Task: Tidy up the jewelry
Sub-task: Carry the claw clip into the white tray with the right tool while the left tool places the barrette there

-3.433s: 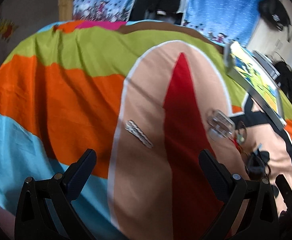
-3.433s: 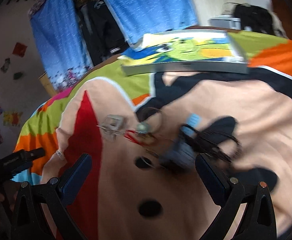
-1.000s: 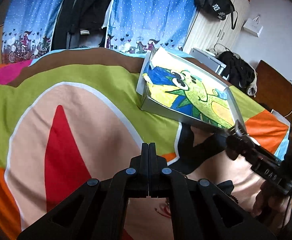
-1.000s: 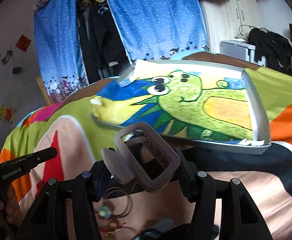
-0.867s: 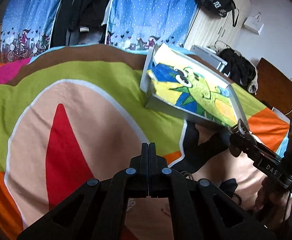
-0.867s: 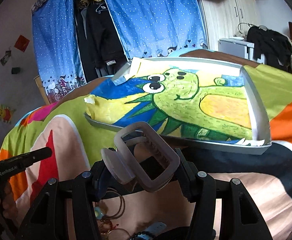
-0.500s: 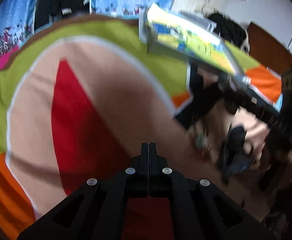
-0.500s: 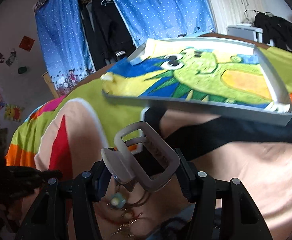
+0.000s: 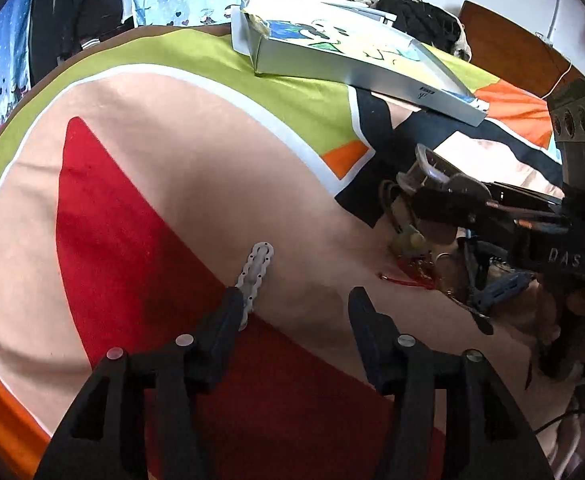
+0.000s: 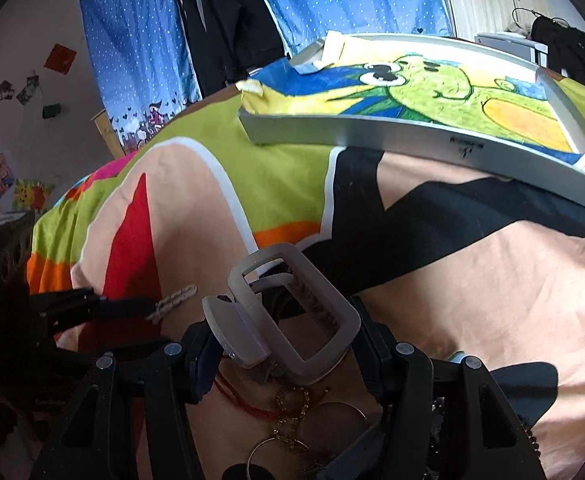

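My left gripper is open just above the bedspread. A slim silver barrette lies flat there, its near end hidden behind the left finger. My right gripper is shut on a translucent white claw hair clip, held a little above a jewelry pile of hoop rings, a gold chain and red cord. In the left wrist view, the right gripper hangs over that same jewelry pile. The barrette also shows left of the claw clip.
A shallow grey box lined with a green dinosaur picture rests on the far side of the bed; it is also seen as the grey box. The colourful bedspread covers everything. Blue curtains and hanging clothes stand behind. A hand grips the right tool's handle at the right.
My left gripper, shut half a second ago, has opened and come down beside the barrette. My right gripper has drawn back from the box, still holding the claw clip.
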`<state>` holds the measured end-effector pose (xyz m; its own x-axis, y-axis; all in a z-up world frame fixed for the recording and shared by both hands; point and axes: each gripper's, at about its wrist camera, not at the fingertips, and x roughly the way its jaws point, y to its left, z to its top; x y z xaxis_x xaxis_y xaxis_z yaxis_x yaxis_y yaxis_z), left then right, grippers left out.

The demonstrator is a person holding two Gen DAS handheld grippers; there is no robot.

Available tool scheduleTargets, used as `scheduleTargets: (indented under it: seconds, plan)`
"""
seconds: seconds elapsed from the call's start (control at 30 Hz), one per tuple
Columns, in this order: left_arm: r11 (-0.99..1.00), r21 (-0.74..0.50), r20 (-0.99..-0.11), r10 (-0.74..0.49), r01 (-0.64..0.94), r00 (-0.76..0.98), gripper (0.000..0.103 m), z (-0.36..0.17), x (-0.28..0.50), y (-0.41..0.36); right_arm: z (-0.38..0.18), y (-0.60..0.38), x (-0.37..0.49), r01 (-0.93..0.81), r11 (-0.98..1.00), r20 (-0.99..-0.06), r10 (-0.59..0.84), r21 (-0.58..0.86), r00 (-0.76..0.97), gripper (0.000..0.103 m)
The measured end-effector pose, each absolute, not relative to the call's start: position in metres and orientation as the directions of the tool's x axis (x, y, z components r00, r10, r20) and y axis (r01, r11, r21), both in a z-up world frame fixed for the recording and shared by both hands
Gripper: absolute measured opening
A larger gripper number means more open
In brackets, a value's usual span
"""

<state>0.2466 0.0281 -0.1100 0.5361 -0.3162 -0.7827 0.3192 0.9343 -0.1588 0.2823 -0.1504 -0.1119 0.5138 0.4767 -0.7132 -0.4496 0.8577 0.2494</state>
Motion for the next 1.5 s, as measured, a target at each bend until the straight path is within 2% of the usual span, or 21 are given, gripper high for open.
scheduleTargets:
  seconds: [0.13, 0.2, 0.23, 0.27, 0.3, 0.33, 0.37, 0.43, 0.5, 0.87, 1.07, 1.1, 1.13, 1.17, 1.23, 1.33, 1.5]
  plan:
    - [0.944, -0.137, -0.782, -0.29, 0.301, 0.552, 0.048, -0.116, 0.251, 0.03, -0.12, -0.151, 0.285, -0.438, 0.86, -0.721, 0.475, 0.26, 0.505, 0.056]
    - [0.947, -0.145, -0.785, -0.287, 0.287, 0.549, 0.045, -0.117, 0.259, 0.036, -0.123, -0.152, 0.286, -0.434, 0.861, -0.723, 0.475, 0.265, 0.501, 0.056]
    - [0.95, -0.148, -0.784, -0.282, 0.275, 0.553, 0.036, -0.117, 0.262, 0.037, -0.124, -0.151, 0.286, -0.434, 0.861, -0.724, 0.476, 0.266, 0.5, 0.056]
    - [0.956, -0.146, -0.786, -0.269, 0.255, 0.556, 0.023, -0.118, 0.264, 0.04, -0.125, -0.152, 0.286, -0.433, 0.861, -0.724, 0.477, 0.268, 0.499, 0.056]
    - [0.961, -0.143, -0.789, -0.254, 0.235, 0.559, 0.016, -0.118, 0.266, 0.043, -0.125, -0.152, 0.286, -0.432, 0.86, -0.722, 0.479, 0.271, 0.5, 0.056]
    - [0.966, -0.142, -0.793, -0.243, 0.217, 0.559, 0.003, -0.119, 0.268, 0.046, -0.124, -0.152, 0.286, -0.433, 0.859, -0.718, 0.483, 0.275, 0.501, 0.056]
    - [0.969, -0.142, -0.796, -0.232, 0.201, 0.559, 0.0, -0.12, 0.271, 0.049, -0.123, -0.152, 0.286, -0.434, 0.857, -0.715, 0.486, 0.277, 0.503, 0.056]
    - [0.966, -0.17, -0.796, -0.251, 0.194, 0.551, 0.0, -0.119, 0.273, 0.053, -0.119, -0.151, 0.286, -0.436, 0.854, -0.707, 0.493, 0.283, 0.507, 0.056]
    - [0.969, -0.147, -0.797, -0.235, 0.199, 0.557, 0.0, -0.118, 0.271, 0.05, -0.116, -0.15, 0.286, -0.439, 0.852, -0.7, 0.498, 0.285, 0.512, 0.056]
    - [0.965, -0.19, -0.752, -0.262, 0.182, 0.605, 0.0, -0.097, 0.259, 0.052, -0.1, -0.155, 0.287, -0.439, 0.848, -0.669, 0.512, 0.296, 0.539, 0.056]
    - [0.979, -0.166, -0.795, -0.205, 0.119, 0.571, 0.0, -0.103, 0.264, 0.057, -0.101, -0.154, 0.288, -0.44, 0.845, -0.669, 0.519, 0.305, 0.533, 0.056]
    - [0.981, -0.155, -0.803, -0.195, 0.118, 0.563, 0.002, -0.105, 0.265, 0.056, -0.101, -0.154, 0.288, -0.441, 0.844, -0.669, 0.52, 0.305, 0.531, 0.056]
    - [0.982, -0.143, -0.811, -0.188, 0.124, 0.554, 0.01, -0.108, 0.267, 0.055, -0.102, -0.153, 0.289, -0.442, 0.844, -0.67, 0.52, 0.306, 0.53, 0.056]
    - [0.981, -0.139, -0.814, -0.191, 0.134, 0.549, 0.024, -0.111, 0.268, 0.054, -0.102, -0.152, 0.291, -0.443, 0.844, -0.671, 0.52, 0.304, 0.529, 0.056]
    - [0.977, -0.142, -0.809, -0.206, 0.157, 0.551, 0.039, -0.113, 0.269, 0.049, -0.102, -0.151, 0.294, -0.443, 0.844, -0.669, 0.519, 0.303, 0.531, 0.056]
    - [0.974, -0.128, -0.807, -0.213, 0.189, 0.55, 0.045, -0.112, 0.271, 0.043, -0.098, -0.15, 0.302, -0.448, 0.844, -0.664, 0.518, 0.294, 0.54, 0.056]
    - [0.966, -0.139, -0.812, -0.236, 0.216, 0.534, 0.044, -0.12, 0.281, 0.037, -0.094, -0.148, 0.311, -0.453, 0.845, -0.66, 0.515, 0.284, 0.547, 0.056]
